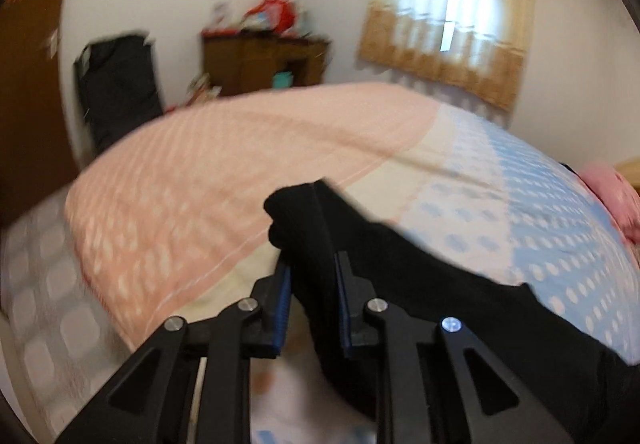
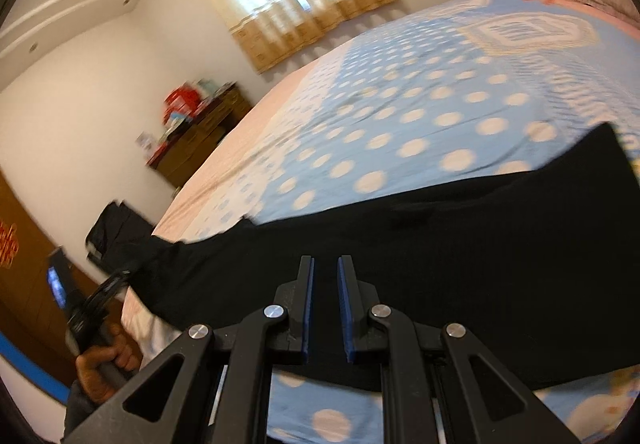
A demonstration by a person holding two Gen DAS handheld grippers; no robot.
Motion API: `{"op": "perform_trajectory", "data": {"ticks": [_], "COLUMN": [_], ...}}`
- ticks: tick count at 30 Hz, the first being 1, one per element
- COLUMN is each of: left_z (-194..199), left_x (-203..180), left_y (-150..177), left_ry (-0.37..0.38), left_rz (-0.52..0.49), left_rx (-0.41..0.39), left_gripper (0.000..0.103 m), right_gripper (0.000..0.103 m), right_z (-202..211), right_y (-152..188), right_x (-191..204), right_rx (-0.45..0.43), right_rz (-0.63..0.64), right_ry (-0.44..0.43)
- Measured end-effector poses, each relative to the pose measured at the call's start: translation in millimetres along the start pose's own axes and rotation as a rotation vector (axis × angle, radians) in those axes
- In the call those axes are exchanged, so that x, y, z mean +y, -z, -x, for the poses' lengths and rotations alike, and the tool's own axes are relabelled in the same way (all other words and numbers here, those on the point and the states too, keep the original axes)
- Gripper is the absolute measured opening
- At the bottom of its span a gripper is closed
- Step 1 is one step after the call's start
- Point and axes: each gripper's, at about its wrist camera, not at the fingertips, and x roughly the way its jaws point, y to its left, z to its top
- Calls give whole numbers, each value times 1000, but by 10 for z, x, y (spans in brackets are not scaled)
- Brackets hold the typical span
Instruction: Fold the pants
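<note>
Black pants lie stretched across the blue polka-dot bedsheet, the leg end running toward the pink part of the sheet. Left gripper is clamped on the bunched leg end, fabric filling the gap between its blue pads. Right gripper is over the pants' near edge, jaws nearly together; whether cloth is pinched, can't tell. A hand grips the left tool's handle. Curtained window behind.
</note>
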Motion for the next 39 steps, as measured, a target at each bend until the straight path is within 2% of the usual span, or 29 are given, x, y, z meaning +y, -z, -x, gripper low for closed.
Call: {"op": "perform_trajectory", "data": {"ticks": [4, 11, 16, 19, 24, 28, 29, 31, 32, 33, 35, 37, 39], "left_z": [259, 629, 900, 1005, 1010, 941, 937, 982, 1003, 1025, 1070, 1128, 1148], "left_x": [-444, -1314, -1994, -2272, -2539, -2600, -2628, -2610, -2624, -2634, -2574, -2477, -2407], "left_y": [-76, 117, 527, 804, 1219, 1424, 1464, 1488, 1491, 1493, 1432, 1320, 1263], "left_ry": [99, 363, 564, 653, 698, 678, 675, 664, 666, 672, 678, 691, 693], "left_rz": [-163, -353, -506, -590, -730, -799, -812, -847, -856, -864, -846, -807, -775], "left_rx": [-99, -146, -129, -92, -31, -14, -13, -39, -40, -33, -35, -46, -51], "left_gripper": [21, 20, 20, 20, 20, 23, 29, 32, 44, 62, 74, 82, 95], "right_gripper": [13, 13, 13, 13, 13, 13, 13, 13, 13, 13, 13, 13, 13], "right_z": [200, 591, 742, 769, 722, 674, 673, 667, 657, 654, 638, 628, 638], "right_y": [-53, -56, -21, 8, 30, 43, 45, 41, 32, 33, 36, 34, 36], "right_x": [-279, -651, -812, -854, -861, -837, -837, -840, -846, -837, -807, -770, -725], "right_rx": [-41, -112, -124, -118, -98, -83, -83, -83, -83, -83, -78, -74, -78], "right_rz": [-52, -121, -151, -154, -154, -162, -168, -182, -188, -193, -194, -194, -192], "right_ry": [63, 143, 162, 157, 141, 137, 135, 133, 130, 126, 117, 109, 96]}}
